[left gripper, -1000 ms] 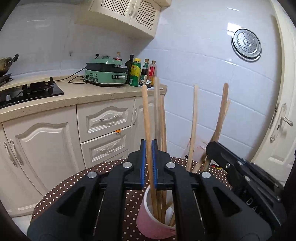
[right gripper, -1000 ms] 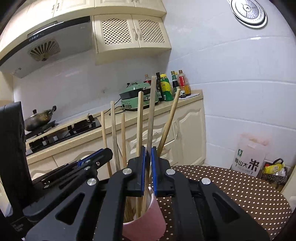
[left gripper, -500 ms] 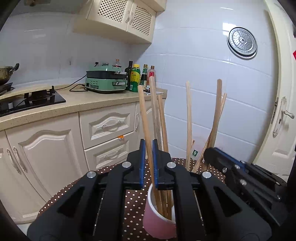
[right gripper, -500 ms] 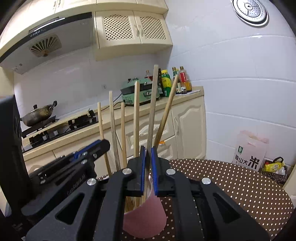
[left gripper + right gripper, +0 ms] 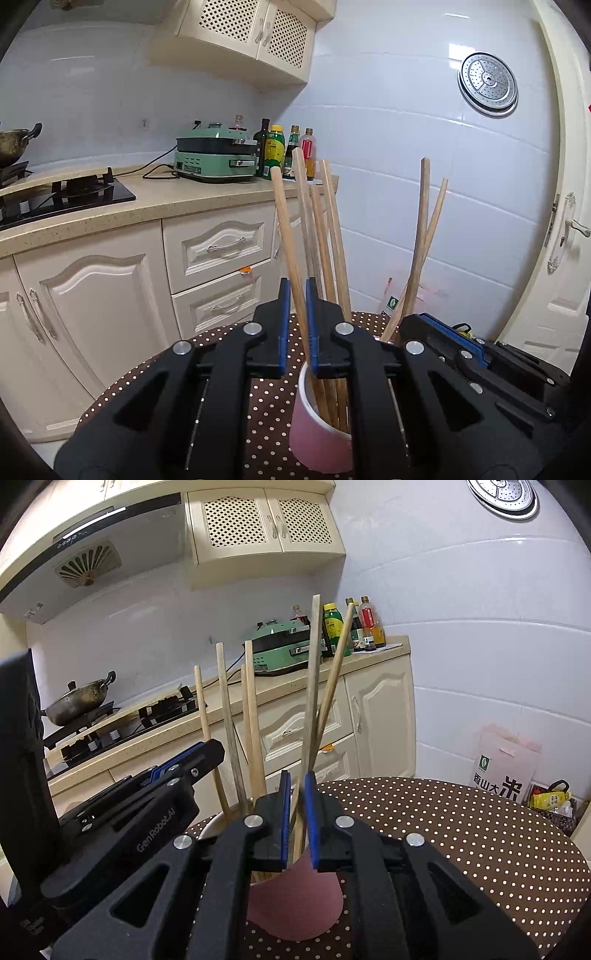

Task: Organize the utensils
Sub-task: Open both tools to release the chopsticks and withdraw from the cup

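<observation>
A pink cup (image 5: 317, 439) stands on the brown dotted table (image 5: 443, 830) with several wooden chopsticks upright in it. One chopstick (image 5: 286, 229) passes between the blue pads of my left gripper (image 5: 295, 295), and a thin gap shows beside it. My right gripper (image 5: 295, 782) sits just over the cup (image 5: 295, 901). Its jaws are opening, with a crossed pair of chopsticks (image 5: 314, 686) loose between the pads. Each gripper shows in the other's view: the right (image 5: 443, 328) and the left (image 5: 184, 764).
Behind the table run cream cabinets and a counter (image 5: 184, 199) with a green appliance (image 5: 216, 160), bottles and a gas hob (image 5: 74, 192). A tiled wall and a door (image 5: 565, 240) stand to the right. A rice bag (image 5: 502, 768) sits on the floor.
The pads of both grippers have parted slightly from the chopsticks they were clamping. Both hands have stayed over the cup, and the chopsticks lean a little more freely.
</observation>
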